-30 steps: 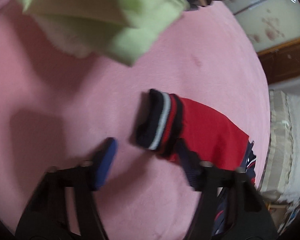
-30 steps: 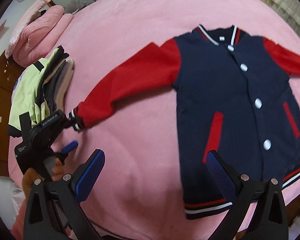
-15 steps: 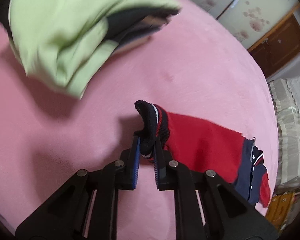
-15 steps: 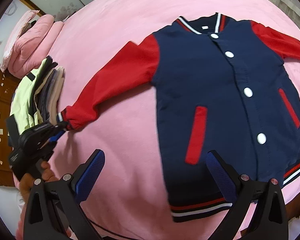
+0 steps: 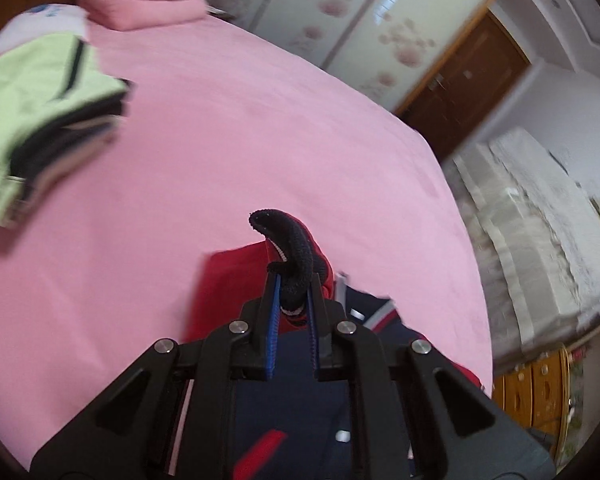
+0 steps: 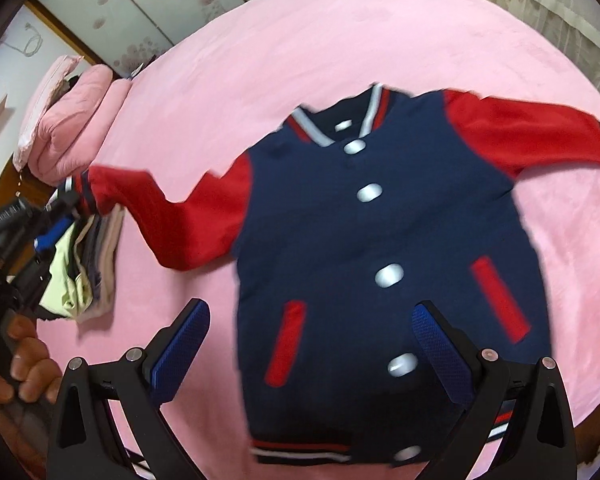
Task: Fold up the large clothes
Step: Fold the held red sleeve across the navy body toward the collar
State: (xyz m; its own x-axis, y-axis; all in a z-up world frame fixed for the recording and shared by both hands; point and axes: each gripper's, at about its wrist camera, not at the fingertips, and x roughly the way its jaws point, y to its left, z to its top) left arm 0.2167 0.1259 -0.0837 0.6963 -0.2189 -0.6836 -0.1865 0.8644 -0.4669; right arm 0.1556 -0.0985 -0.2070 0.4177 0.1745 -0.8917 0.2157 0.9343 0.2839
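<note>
A navy varsity jacket [image 6: 380, 248] with red sleeves and white snap buttons lies front-up, spread flat on a pink bedspread [image 6: 300, 40]. The right wrist view shows the whole garment from above; the right gripper [image 6: 312, 354] hangs over its lower hem with its blue-padded jaws spread wide, holding nothing. In that same view the left gripper [image 6: 66, 206] appears at the far left, lifting the striped cuff [image 6: 80, 188] of one sleeve [image 6: 172, 220] off the bed, with the person's hand [image 6: 24, 372] on its handle below. The other sleeve lies outstretched toward the right edge. The left wrist view gives the close detail: the jaws are clamped tight on the dark ribbed cuff [image 5: 292, 256], which sticks up between the pads, with red sleeve fabric and the navy body just beyond. A stack of folded clothes [image 5: 40, 120], pale green on top, sits on the bedspread well apart from the jacket body; the right view shows it beneath the raised sleeve end. Only the left view shows the floral wardrobe doors [image 5: 360, 28] and a brown door [image 5: 468, 80]. A folded pink quilt [image 6: 68, 124] rests at the bed's far side.
</note>
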